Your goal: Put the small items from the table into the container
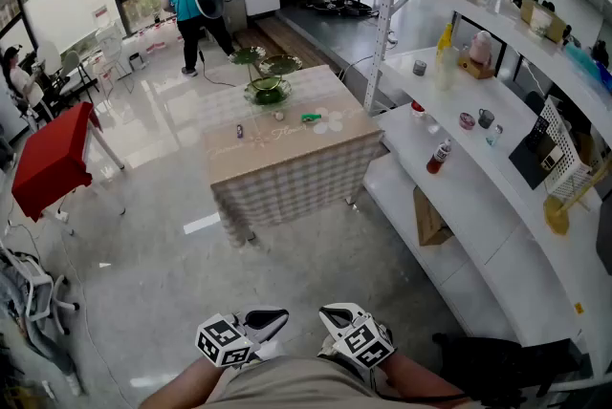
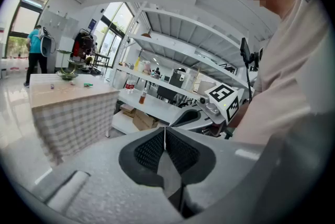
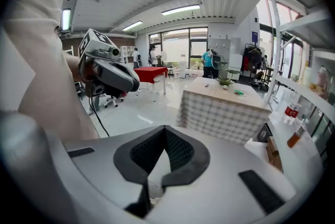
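The left hand-held gripper and right hand-held gripper are both squeezed fully shut on nothing and tucked by the waist. My guess is that's because the bench is well apart across the floor. The small items sit on it near the green bowl.

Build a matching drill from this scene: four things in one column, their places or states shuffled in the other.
1. small green item
2. red-brown bottle
3. red table
4. left gripper

A. shut, nothing between its jaws
B. on the white shelf at the right
C. at the room's left edge
D. on the checked tablecloth

Pairs: 1-D, 2-B, 3-C, 4-A
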Tool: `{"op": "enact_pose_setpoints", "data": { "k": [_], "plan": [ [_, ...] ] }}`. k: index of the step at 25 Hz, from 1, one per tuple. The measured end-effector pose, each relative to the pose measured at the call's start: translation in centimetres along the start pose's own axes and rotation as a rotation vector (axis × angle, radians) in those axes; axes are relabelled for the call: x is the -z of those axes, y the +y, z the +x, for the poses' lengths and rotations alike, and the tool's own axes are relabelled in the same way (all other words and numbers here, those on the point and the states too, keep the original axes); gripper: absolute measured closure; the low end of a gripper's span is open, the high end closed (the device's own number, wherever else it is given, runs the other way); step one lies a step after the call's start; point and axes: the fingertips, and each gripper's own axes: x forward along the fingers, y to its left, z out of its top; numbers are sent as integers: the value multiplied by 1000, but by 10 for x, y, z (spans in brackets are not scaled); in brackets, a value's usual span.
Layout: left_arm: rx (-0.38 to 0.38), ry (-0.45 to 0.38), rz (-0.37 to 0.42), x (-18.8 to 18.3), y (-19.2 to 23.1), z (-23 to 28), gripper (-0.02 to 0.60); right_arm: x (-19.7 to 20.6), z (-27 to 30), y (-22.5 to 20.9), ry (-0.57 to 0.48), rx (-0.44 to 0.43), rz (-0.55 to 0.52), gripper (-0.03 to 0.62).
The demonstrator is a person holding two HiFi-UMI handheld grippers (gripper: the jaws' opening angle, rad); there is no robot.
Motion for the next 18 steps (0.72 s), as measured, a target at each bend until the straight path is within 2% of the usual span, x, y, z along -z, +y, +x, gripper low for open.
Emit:
{"op": "enact_pose_setpoints", "data": {
  "k": [4, 10, 14, 18],
  "plan": [
    [-74, -52, -23, 16, 27, -69, 565, -32, 38, 53, 6, -12, -36, 580],
    [-128, -83, -32, 50, 49, -167, 566, -72, 96, 136, 19, -67, -68, 580],
    [-160, -78, -43, 77, 63, -210, 569, -82, 128, 177, 42, -107, -73, 580],
    [-157, -79, -90, 91, 78, -233, 568, -96, 143, 193, 73, -117, -66, 580]
  ]
}}
